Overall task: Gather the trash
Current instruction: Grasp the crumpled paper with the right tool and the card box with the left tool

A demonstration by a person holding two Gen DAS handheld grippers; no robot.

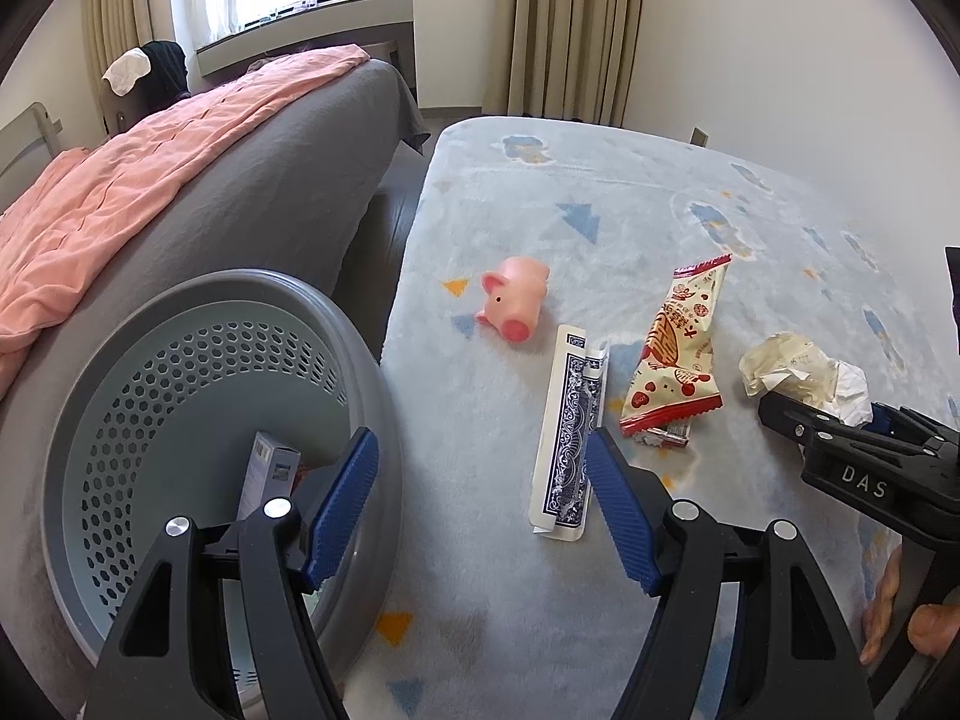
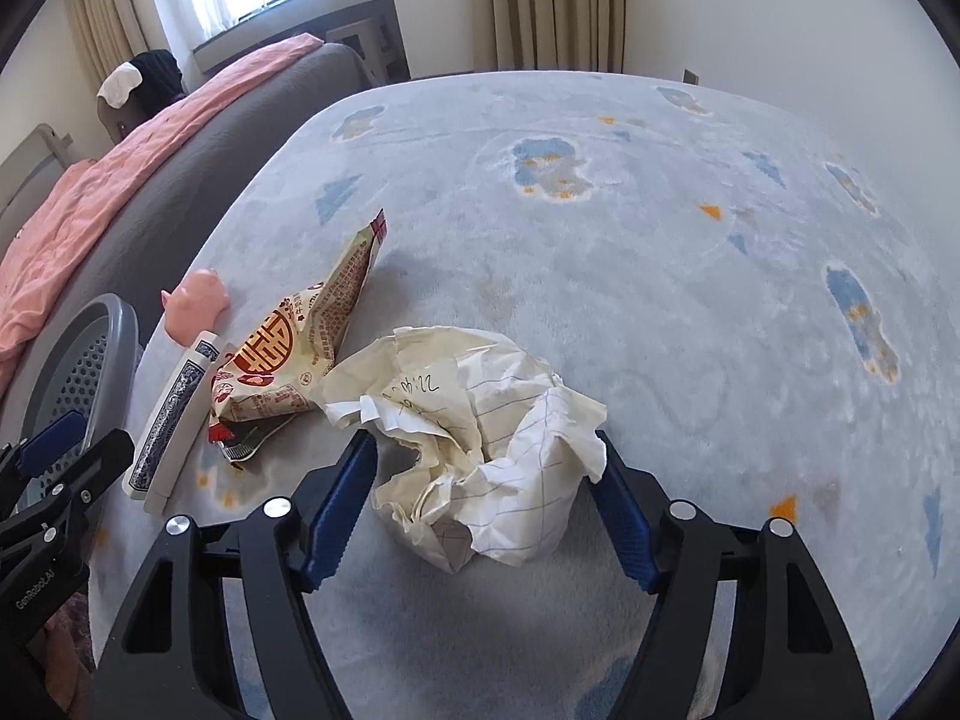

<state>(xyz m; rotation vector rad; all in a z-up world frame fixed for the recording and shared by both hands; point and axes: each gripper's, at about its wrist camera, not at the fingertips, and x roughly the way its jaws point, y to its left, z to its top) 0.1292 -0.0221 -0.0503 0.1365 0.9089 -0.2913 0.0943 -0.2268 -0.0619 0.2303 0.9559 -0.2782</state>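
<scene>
A crumpled lined paper ball [image 2: 480, 450] lies on the pale rug, between the open fingers of my right gripper [image 2: 486, 468]; it also shows in the left wrist view [image 1: 804, 372]. A red and cream snack wrapper [image 1: 678, 348] [image 2: 300, 360] lies left of it. A blue-patterned card box [image 1: 567, 438] [image 2: 174, 420] lies beside the wrapper. My left gripper [image 1: 480, 468] is open and empty between the grey perforated basket [image 1: 90, 420] and the card box. A small box [image 1: 267, 474] stands inside the basket.
A pink toy pig [image 1: 516, 300] [image 2: 198, 300] lies on the rug beyond the card box. A grey bed with a pink blanket [image 1: 150, 180] runs along the left. The rug [image 2: 660, 240] stretches to the wall and curtains.
</scene>
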